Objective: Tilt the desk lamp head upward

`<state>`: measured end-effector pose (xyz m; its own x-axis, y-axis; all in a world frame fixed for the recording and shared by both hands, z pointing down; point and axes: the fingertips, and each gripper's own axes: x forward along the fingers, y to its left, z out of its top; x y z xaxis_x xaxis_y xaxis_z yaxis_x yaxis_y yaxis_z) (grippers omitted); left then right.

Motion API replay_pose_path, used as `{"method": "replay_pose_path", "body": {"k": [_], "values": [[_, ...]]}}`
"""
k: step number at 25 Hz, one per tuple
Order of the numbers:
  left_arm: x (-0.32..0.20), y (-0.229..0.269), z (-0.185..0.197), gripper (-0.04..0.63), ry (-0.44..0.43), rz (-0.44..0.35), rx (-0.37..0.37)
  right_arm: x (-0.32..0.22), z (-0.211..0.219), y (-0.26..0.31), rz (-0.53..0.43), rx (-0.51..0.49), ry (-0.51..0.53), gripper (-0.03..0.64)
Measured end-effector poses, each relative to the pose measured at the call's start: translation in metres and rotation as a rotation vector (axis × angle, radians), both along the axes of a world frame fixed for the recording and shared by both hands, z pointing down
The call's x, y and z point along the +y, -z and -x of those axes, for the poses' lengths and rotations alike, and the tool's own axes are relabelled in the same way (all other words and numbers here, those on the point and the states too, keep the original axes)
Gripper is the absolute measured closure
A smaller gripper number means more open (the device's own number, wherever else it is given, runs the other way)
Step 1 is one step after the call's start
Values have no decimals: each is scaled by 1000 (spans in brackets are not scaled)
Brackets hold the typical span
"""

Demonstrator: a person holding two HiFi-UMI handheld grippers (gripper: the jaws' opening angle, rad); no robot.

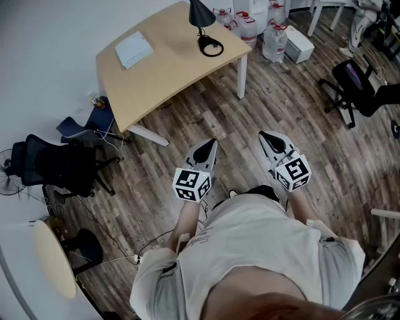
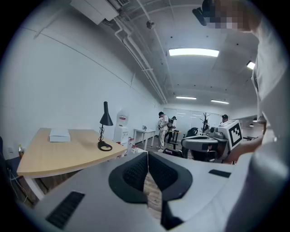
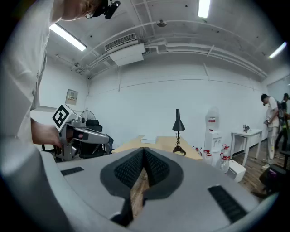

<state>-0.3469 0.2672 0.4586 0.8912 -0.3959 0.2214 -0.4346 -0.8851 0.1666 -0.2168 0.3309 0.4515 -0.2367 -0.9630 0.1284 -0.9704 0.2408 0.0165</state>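
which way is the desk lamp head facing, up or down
Down. The desk lamp head is a black cone with its wide opening facing the desk, narrow end up.

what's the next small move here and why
Probably step up to the desk: the lamp stands near its far corner, while the left gripper and right gripper, both shut and empty, hang over the floor well short of it.

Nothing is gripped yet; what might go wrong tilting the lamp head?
1. The lamp is slim, on a small ring base near the desk corner; a push on its head could tip it toward the water bottles on the floor.
2. Left gripper and right gripper are both shut, away from the desk; arriving shut, they might knock the head rather than grip it.
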Motion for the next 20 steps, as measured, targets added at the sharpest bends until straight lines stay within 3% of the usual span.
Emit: {"method": "replay_pose_path", "body": {"k": [6,12,20], "values": [[-17,6,0,578,-1,12,28,-22,10,15,-37,81,24,621],[-24,4,-2,578,-23,32,38,-27,19,1,-3,54,20,621],[-37,-9,-21,578,-68,70,29,-34,-6,2,16,11,-51,621]]}}
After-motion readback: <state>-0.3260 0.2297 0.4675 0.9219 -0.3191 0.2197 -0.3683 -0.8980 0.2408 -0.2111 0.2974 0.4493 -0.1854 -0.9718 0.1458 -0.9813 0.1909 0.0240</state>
